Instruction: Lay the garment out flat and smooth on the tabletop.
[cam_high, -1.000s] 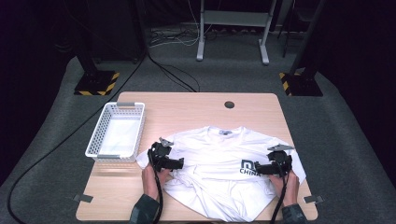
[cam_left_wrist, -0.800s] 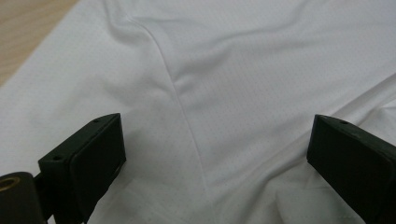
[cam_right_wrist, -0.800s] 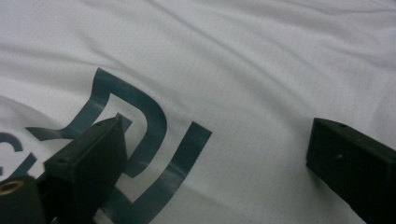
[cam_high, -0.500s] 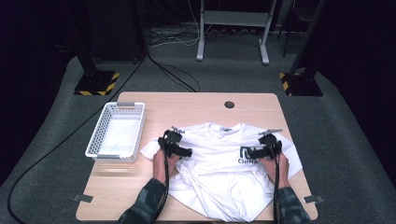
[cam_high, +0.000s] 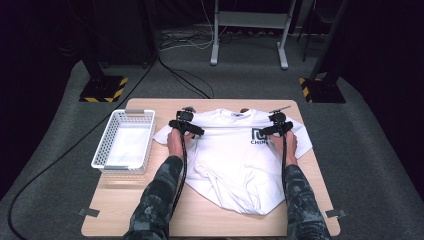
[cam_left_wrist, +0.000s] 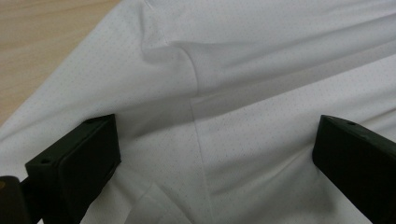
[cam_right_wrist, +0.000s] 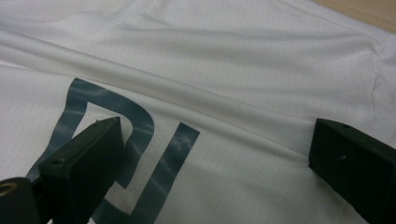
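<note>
A white T-shirt (cam_high: 230, 160) with a dark chest logo (cam_high: 259, 136) lies spread on the wooden table (cam_high: 200, 215), collar toward the far edge. My left gripper (cam_high: 184, 120) hovers over its left shoulder, jaws wide open above the sleeve seam (cam_left_wrist: 194, 107). My right gripper (cam_high: 276, 122) stands open over the right chest, its jaws straddling the dark logo (cam_right_wrist: 135, 154) and a fabric ridge (cam_right_wrist: 196, 100). Nothing is held between either pair of jaws.
A white mesh basket (cam_high: 125, 142) stands at the table's left side. The shirt's lower hem (cam_high: 250, 202) is rumpled near the front. Bare wood (cam_left_wrist: 42, 42) shows beyond the left sleeve. Stands and cables sit on the floor beyond the table.
Both grippers moved away from me, toward the far edge, drawing the shirt's shoulders along and stretching the upper part flatter. Both now stand open over the fabric.
</note>
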